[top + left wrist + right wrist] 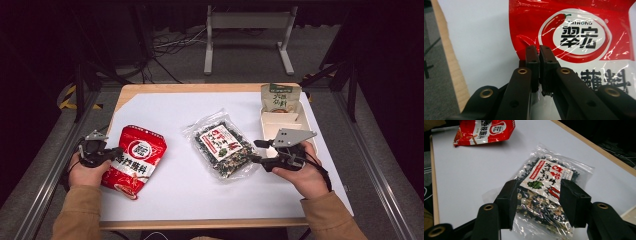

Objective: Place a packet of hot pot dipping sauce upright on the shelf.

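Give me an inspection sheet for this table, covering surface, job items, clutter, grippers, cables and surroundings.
Surface: white sheet over a wooden tabletop, flat.
Job's things: red plastic chilli seasoning bag at left; clear plastic bag of dark dried greens at centre.
Clutter: beige compartment tray at right, with a small green-topped paper packet at its far end.
Grippers: left gripper shut on the red bag's edge; right gripper open, fingers on either side of the clear bag, not pressing.
Cables: loose black cables on the floor beyond the table.
Surroundings: white metal stand, dark floor.
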A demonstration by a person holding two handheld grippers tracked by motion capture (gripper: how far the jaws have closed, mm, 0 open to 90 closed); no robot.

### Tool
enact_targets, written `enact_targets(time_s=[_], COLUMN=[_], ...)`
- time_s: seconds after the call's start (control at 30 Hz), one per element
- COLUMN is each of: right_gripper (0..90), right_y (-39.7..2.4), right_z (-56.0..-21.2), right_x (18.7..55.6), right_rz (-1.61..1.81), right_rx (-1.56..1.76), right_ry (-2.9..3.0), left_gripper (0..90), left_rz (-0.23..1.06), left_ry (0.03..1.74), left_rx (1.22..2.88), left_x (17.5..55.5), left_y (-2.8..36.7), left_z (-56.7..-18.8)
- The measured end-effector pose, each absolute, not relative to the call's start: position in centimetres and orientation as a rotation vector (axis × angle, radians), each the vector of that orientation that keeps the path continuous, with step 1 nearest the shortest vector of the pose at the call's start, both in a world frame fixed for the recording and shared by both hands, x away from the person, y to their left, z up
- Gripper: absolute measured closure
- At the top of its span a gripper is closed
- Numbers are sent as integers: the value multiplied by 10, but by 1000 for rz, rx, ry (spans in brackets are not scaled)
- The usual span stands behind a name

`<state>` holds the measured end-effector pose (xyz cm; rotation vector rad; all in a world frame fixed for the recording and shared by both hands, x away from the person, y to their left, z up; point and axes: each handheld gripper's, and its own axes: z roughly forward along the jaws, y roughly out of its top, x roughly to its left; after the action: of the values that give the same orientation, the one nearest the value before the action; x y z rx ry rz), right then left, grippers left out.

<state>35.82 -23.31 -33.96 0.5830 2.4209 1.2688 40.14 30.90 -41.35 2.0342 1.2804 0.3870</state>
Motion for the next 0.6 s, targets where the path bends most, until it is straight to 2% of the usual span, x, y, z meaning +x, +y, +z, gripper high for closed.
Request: enact_targets(time_s=[0.6], right_gripper=[490], right_y=[-179], right_z=[-348], right_x=[359], right_rz=[1357], right_rx=[520], right_ry=[2540], left_gripper=[868], left_rz=[517], left_ry=[1069], left_rx=[1969], left_x=[364], left_y=[283], left_z=[-355])
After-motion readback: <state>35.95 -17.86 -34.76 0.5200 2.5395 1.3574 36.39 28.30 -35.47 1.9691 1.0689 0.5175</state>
